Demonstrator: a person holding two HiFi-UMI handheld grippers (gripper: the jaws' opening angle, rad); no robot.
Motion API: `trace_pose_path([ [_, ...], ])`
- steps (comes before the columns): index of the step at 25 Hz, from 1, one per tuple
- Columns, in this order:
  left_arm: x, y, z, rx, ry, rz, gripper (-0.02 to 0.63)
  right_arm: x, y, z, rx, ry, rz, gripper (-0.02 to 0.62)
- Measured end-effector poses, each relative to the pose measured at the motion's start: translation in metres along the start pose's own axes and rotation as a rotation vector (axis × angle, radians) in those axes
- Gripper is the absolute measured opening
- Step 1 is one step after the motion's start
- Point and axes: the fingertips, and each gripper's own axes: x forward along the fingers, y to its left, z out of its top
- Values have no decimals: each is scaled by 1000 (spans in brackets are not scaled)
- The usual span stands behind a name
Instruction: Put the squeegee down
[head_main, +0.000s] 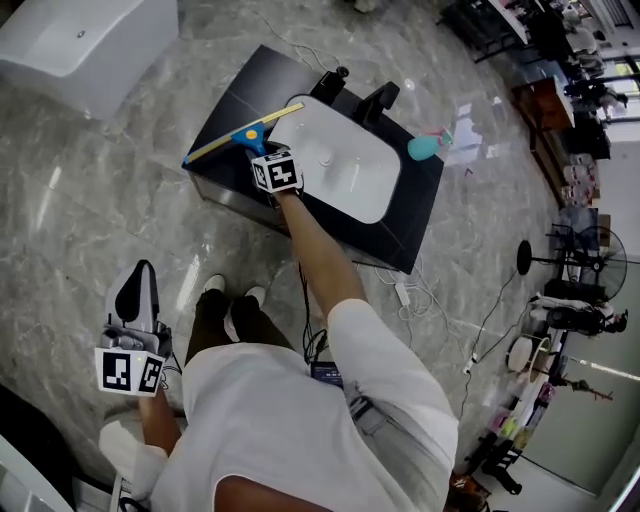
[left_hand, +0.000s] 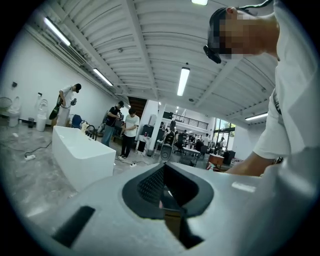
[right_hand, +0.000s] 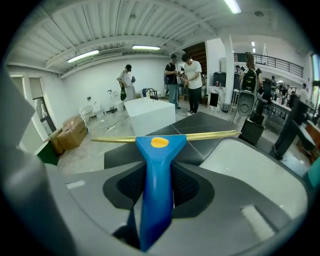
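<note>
The squeegee (head_main: 240, 137) has a blue handle (right_hand: 158, 170) and a long yellow blade (right_hand: 205, 134). My right gripper (head_main: 260, 150) is shut on the handle, which runs out between its jaws in the right gripper view (right_hand: 159, 162). The blade lies across the left corner of the black counter (head_main: 225, 115), beside the white basin (head_main: 345, 165). I cannot tell whether the blade touches the counter. My left gripper (head_main: 133, 292) hangs low at the person's left side, far from the counter. Its jaws are together with nothing between them (left_hand: 164, 172).
A teal object (head_main: 425, 148) and black fittings (head_main: 378, 100) stand at the counter's far side. A white bathtub (head_main: 90, 40) stands on the marble floor at the upper left. Cables (head_main: 410, 295) trail on the floor right of the counter. Several people (right_hand: 185, 75) stand far off.
</note>
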Motion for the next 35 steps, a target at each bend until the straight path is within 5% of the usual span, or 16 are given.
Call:
trace_pose_path([
  [6, -16, 32, -4, -13, 8, 79, 6, 37, -3, -8, -97, 170, -1, 149],
  [13, -11, 27, 0, -5, 6, 52, 6, 44, -2, -23, -76, 253, 0, 156],
  [18, -7, 22, 2, -3, -1, 33, 6, 29, -10, -15, -18, 170, -26, 224],
  [25, 8, 1, 8, 17, -8, -42, 6, -30, -27, -3, 45, -18, -59, 221],
  [35, 21, -34, 13, 49, -7, -134, 6, -121, -33, 30, -11, -250, -83, 199],
])
